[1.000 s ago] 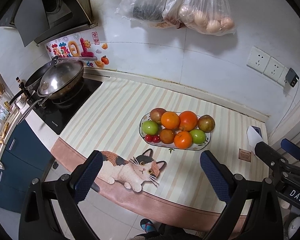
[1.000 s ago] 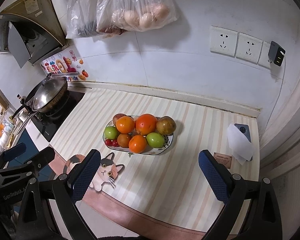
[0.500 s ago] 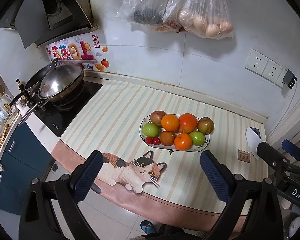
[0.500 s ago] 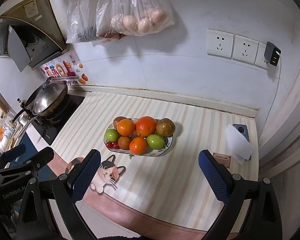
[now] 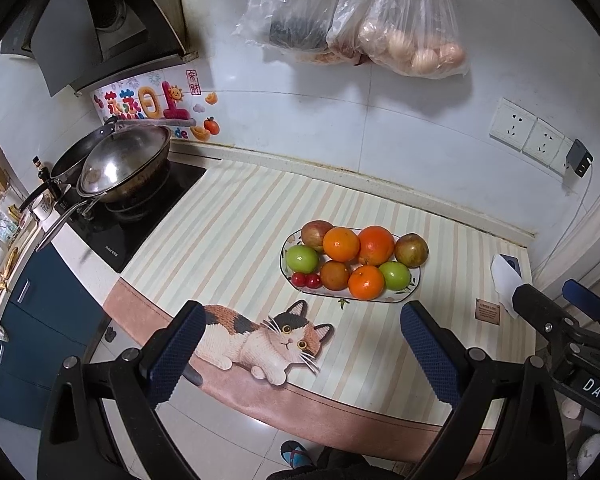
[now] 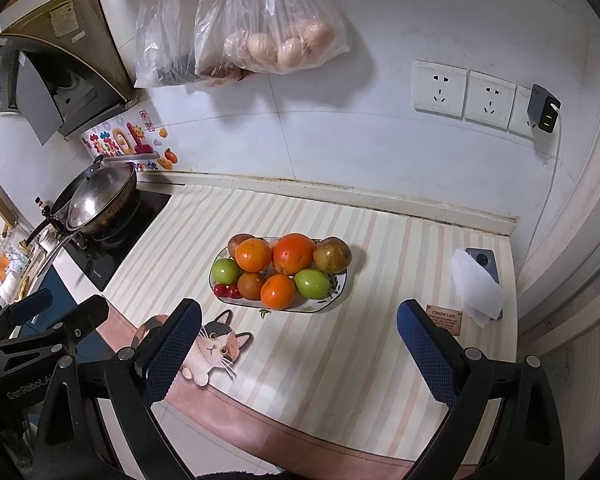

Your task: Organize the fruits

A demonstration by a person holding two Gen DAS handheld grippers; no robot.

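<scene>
Hidden or unclear: I cannot read the fine print on the small brown tag [image 6: 444, 319]; only "GREEN LIFE" at its top is legible. The phone [image 6: 482, 261] is partly covered by a white tissue [image 6: 476, 289]. The contents of the darker hanging bag [image 5: 292, 12] are hard to make out; the neighbouring bag [image 5: 412, 36] holds pale egg-like items.
Fruit plate: the oval plate [image 5: 414, 280] sits on the striped tabletop [image 5: 228, 232], towards the right of the mat, just beyond the cat print [image 5: 260, 336].
Fruit on plate: I count three oranges, the largest [image 5: 376, 245] at the back; two green apples, one at the left [image 5: 302, 258]; a brownish-red fruit at each rear end, one at the right [image 5: 411, 250]; a dark orange-brown fruit [image 5: 334, 275] in front; two cherry tomatoes [image 5: 305, 279] at the front left. All are packed together, touching.
Left gripper [image 5: 300, 354]: fingers spread wide, holding nothing, above the near tabletop edge.
Right gripper [image 6: 298, 352]: fingers spread wide, holding nothing, short of the plate.
Writing: "DAS" on the right gripper body in the left view; "GenRobot" on the left gripper body in the right view; colourful Chinese lettering on the wall sticker [image 5: 148, 102].
Stove area: wok [image 5: 124, 164] on the black hob, left of the mat.
</scene>
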